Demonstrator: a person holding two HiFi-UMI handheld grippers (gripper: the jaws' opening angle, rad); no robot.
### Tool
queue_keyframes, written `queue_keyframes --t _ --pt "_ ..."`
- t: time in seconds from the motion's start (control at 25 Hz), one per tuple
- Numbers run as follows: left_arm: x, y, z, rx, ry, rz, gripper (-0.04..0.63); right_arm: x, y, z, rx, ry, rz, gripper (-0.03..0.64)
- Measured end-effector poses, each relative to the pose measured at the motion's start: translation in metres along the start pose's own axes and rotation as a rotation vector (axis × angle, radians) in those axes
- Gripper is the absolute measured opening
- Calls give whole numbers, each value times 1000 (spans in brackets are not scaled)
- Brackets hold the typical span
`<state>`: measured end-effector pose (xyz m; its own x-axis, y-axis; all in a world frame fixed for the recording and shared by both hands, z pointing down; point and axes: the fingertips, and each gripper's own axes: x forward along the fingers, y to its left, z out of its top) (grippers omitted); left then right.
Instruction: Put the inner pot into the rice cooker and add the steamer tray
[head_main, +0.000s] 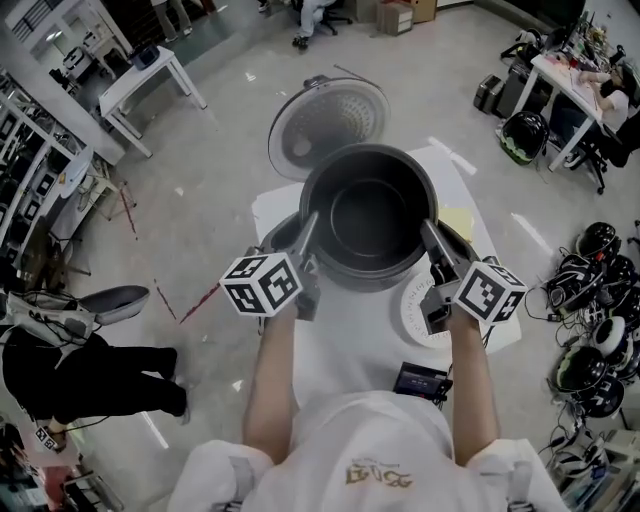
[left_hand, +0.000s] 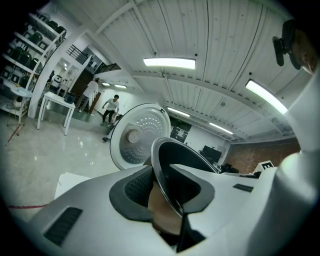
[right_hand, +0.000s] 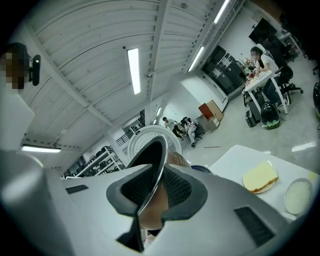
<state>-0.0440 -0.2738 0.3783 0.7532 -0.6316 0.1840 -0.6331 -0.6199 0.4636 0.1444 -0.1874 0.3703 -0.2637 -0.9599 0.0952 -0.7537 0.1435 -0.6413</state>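
Dark inner pot (head_main: 370, 215): left gripper (head_main: 308, 235), right gripper (head_main: 433, 240) clamp rim (narrowly).

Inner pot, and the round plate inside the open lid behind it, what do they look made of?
Inner pot: likely metal, dark matte nonstick-looking coating inside; the thin rim glints bright and the outer wall looks coppery in the gripper views.
Lid plate: seems pale, dull metal, dotted with small holes or dimples; plastic can't be ruled out.
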Motion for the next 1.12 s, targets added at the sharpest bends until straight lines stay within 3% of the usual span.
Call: queue_keyframes --t 1.12 --pt "39 51 -47 -58 100 166 120 64 -70 -34 93 190 7 77"
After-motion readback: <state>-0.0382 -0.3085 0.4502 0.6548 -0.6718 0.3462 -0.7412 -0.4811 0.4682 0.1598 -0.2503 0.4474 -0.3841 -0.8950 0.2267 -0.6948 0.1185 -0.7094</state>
